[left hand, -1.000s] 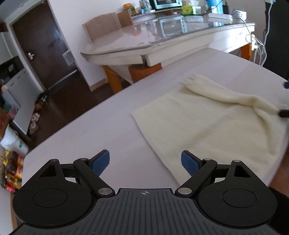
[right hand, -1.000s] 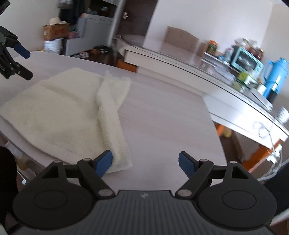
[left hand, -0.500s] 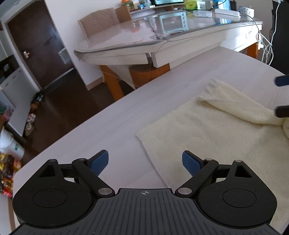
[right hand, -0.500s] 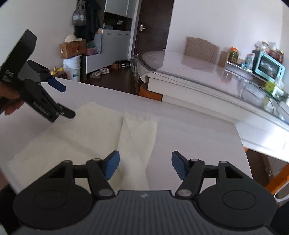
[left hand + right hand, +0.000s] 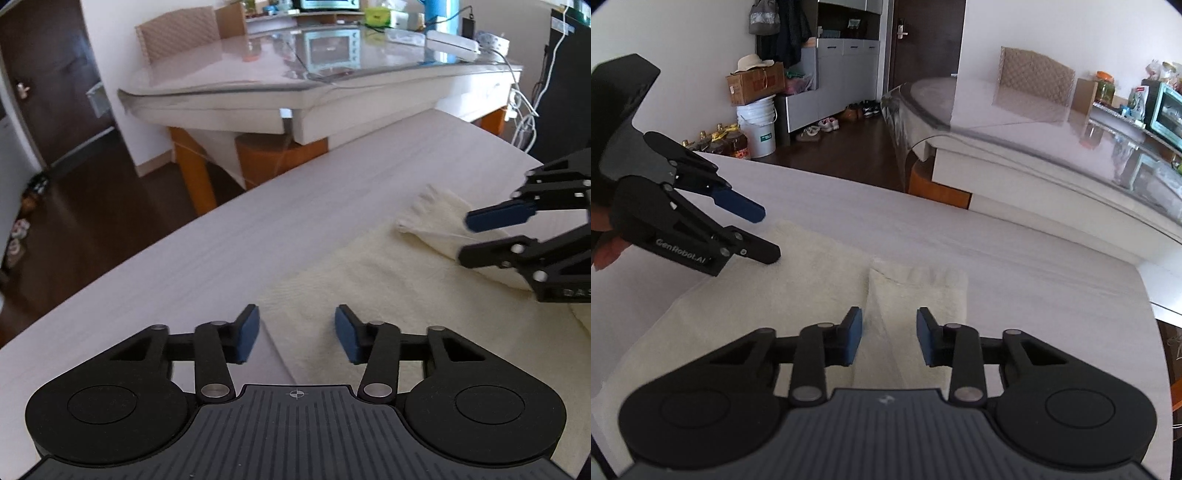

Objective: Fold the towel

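A cream towel (image 5: 406, 288) lies on the pale table (image 5: 258, 229), with its right strip folded over on top (image 5: 916, 295). My left gripper (image 5: 297, 334) is open and empty, low over the towel's far left corner. It also shows in the right wrist view (image 5: 768, 234). My right gripper (image 5: 888, 341) is open and empty, its pads either side of the folded strip near its far end. It shows in the left wrist view (image 5: 469, 238) above the towel's fringed corner.
A glass-topped dining table (image 5: 332, 85) with a toaster oven and clutter stands beyond the far edge. A chair (image 5: 1034, 77), a white bucket (image 5: 759, 127) and shoes sit on the dark floor. Cables hang at the right (image 5: 524, 114).
Both grippers have moved down and forward to the towel's far corners. Their jaws have narrowed but stay open. The towel lies as before.
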A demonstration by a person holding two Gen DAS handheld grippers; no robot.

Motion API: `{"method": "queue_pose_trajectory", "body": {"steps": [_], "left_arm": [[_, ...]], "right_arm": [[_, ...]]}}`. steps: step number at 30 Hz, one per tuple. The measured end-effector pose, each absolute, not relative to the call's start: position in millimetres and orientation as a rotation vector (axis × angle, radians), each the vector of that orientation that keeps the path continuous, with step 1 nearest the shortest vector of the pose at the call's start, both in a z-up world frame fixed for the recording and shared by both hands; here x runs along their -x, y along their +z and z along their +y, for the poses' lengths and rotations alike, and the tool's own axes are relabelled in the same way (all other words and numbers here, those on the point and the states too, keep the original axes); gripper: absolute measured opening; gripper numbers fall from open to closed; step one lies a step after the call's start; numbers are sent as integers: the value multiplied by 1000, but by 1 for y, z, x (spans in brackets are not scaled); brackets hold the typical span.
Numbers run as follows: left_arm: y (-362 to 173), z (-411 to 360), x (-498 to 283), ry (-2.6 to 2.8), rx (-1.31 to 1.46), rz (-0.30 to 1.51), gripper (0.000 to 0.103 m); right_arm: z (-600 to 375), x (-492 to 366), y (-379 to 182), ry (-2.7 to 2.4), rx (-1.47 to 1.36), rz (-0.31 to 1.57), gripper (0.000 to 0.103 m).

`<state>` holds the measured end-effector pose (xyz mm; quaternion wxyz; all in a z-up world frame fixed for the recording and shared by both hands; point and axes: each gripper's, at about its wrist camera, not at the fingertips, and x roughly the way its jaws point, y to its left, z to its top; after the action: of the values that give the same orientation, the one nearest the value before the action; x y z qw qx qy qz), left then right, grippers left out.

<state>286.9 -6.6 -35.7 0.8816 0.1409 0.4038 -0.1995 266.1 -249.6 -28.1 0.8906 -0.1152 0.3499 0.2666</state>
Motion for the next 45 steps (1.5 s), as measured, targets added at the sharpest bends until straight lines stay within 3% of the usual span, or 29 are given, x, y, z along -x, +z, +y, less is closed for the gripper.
{"method": "queue_pose_trajectory", "body": {"steps": [2, 3, 16, 21, 26, 32, 38, 42, 43, 45], "left_arm": [[-37, -6, -289, -416, -281, 843, 51], [-37, -6, -290, -414, -273, 843, 51], [-37, -10, -286, -381, -316, 814, 56], [-37, -12, -285, -367, -339, 804, 60], [-38, -7, -285, -338, -343, 796, 66], [-38, 7, -283, -289, -322, 802, 72], [-30, 4, -273, -272, -348, 802, 71], [-20, 6, -250, -316, -332, 787, 85], [-18, 7, -244, -327, -328, 782, 92], [-15, 8, -228, -359, -329, 780, 93]], "right_arm": [[-247, -268, -30, 558, 235, 735, 12], [-246, -269, -30, 560, 232, 739, 9], [-293, -259, -16, 253, 256, 608, 7], [-312, -258, -34, 166, 256, 677, 12], [-320, -241, -26, 203, 187, 651, 39], [-333, -212, -12, 326, 96, 655, 39], [-346, -178, -3, 372, 105, 657, 39], [-357, -142, -1, 482, 176, 640, 39], [-358, -132, -1, 521, 215, 639, 37], [-354, -116, -4, 580, 318, 641, 35]]}}
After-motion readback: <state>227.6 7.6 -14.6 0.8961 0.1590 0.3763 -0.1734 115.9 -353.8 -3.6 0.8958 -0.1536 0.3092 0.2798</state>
